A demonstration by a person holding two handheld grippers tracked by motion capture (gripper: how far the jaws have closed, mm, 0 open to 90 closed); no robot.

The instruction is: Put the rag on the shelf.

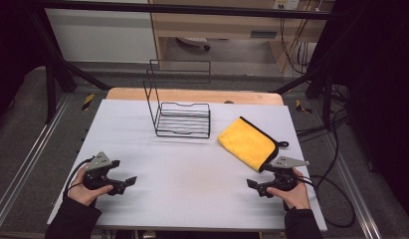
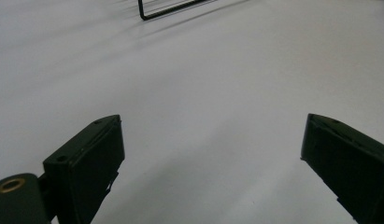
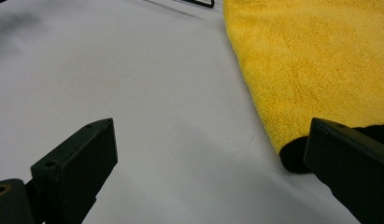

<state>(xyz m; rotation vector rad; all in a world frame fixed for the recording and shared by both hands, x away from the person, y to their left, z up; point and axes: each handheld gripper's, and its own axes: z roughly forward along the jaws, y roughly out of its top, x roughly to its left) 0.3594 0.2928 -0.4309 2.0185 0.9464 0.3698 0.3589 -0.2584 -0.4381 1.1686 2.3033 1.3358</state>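
A folded yellow cloth (image 1: 247, 142) with a black edge and loop lies on the white table (image 1: 192, 199) at the right. A black wire rack (image 1: 182, 119) stands at the middle back. My left gripper (image 1: 125, 185) rests low at the front left, open, with bare table between its jaws. My right gripper (image 1: 255, 187) sits at the front right, just in front of the cloth's near corner, open and holding nothing. In the right gripper view the cloth (image 3: 320, 56) lies ahead to the right of the gripper (image 3: 213, 123). In the left gripper view the gripper (image 2: 213, 121) faces bare table.
A corner of the rack (image 2: 166, 9) shows far ahead in the left gripper view, and its base (image 3: 199, 3) at the top of the right gripper view. Black frame posts and cables flank the table. A wooden strip (image 1: 192, 94) runs along the far edge.
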